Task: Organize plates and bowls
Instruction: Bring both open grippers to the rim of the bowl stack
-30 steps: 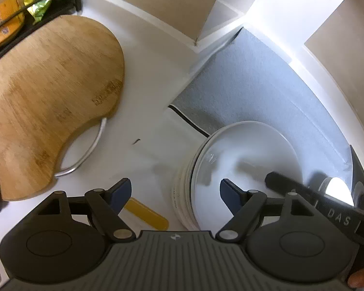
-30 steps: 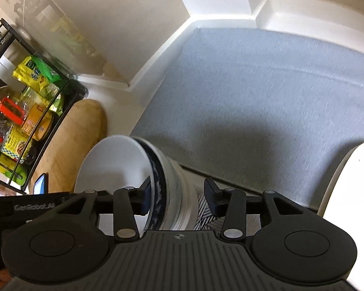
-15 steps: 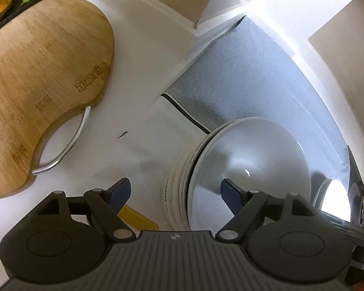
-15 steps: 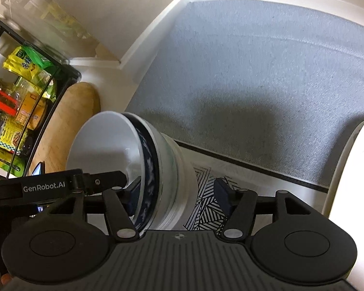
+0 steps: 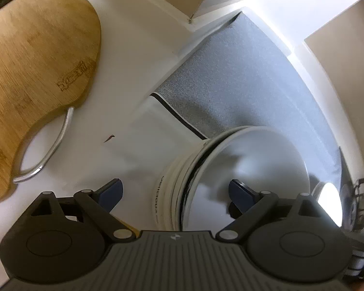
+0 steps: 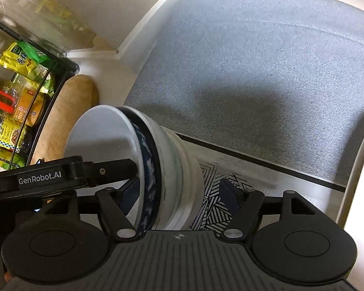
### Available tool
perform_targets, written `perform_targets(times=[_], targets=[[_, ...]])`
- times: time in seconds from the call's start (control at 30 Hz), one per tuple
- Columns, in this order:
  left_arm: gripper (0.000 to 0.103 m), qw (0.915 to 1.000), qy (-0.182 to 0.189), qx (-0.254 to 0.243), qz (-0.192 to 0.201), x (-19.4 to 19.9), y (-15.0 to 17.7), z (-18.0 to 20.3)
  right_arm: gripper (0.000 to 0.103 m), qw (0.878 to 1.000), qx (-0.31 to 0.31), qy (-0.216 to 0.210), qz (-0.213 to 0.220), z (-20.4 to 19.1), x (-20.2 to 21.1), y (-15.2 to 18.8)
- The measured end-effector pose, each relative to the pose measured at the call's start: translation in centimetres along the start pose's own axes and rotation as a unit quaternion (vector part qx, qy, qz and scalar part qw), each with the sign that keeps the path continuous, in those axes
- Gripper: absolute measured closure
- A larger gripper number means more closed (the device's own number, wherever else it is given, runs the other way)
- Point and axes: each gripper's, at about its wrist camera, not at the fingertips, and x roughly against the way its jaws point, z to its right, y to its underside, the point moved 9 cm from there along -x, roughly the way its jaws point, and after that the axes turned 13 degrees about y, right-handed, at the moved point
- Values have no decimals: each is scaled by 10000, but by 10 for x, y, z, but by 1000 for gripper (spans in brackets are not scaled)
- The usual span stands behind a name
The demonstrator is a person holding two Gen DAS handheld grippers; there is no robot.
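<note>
A stack of nested bowls (image 5: pixel 179 181) stands at the near edge of a grey mat (image 5: pixel 242 101); the top bowl (image 5: pixel 249 169) is white inside. In the right wrist view the stack (image 6: pixel 177 169) shows a blue-patterned bowl (image 6: pixel 149 169) under the white top one (image 6: pixel 102 135). My left gripper (image 5: pixel 175 191) is open and straddles the stack's rim, one finger outside, one inside the top bowl. My right gripper (image 6: pixel 178 194) is open and straddles the stack's opposite side. The left gripper's finger (image 6: pixel 109 167) reaches into the bowl in the right wrist view.
A wooden cutting board (image 5: pixel 36 77) with a metal handle lies on the white counter at left. A black wire rack (image 6: pixel 19 97) holds snack packets. A white plate rim (image 6: pixel 361 174) sits at far right. A patterned mat end (image 6: pixel 218 181) lies under the stack.
Both grippers have come lower and closer around the bowl stack. The right gripper's fingers have spread wider. The stack now fills more of both views.
</note>
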Motion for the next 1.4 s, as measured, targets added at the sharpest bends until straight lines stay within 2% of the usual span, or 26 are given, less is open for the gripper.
perform_targets(times=[0.13, 0.37, 0.6, 0.63, 0.67, 0.8, 1.03, 1.4], targets=[[3, 9998, 169, 125, -64, -4, -2, -5, 23, 9998, -130, -68, -134, 3, -4, 1], [1, 9995, 294, 142, -40, -7, -4, -9, 21, 9993, -224, -144, -275, 3, -9, 1], [3, 9990, 435, 17, 35, -7, -1, -7, 12, 9998, 99, -71, -146, -7, -9, 8], [6, 9985, 537, -62, 37, -6, 0, -4, 13, 9998, 176, -28, -81, -10, -9, 10], [18, 9970, 773, -90, 2, -5, 2, 1, 21, 9996, 243, -110, -24, -13, -8, 12], [26, 9971, 745, -119, 65, 1, 2, 2, 22, 9997, 171, -164, 11, -16, -7, 14], [30, 9967, 717, -349, 175, 7, 3, 5, 25, 9999, 43, -104, -16, -13, -5, 15], [30, 9945, 837, -536, 330, 23, -2, 18, 26, 9999, 4, -78, 82, -10, 8, 19]])
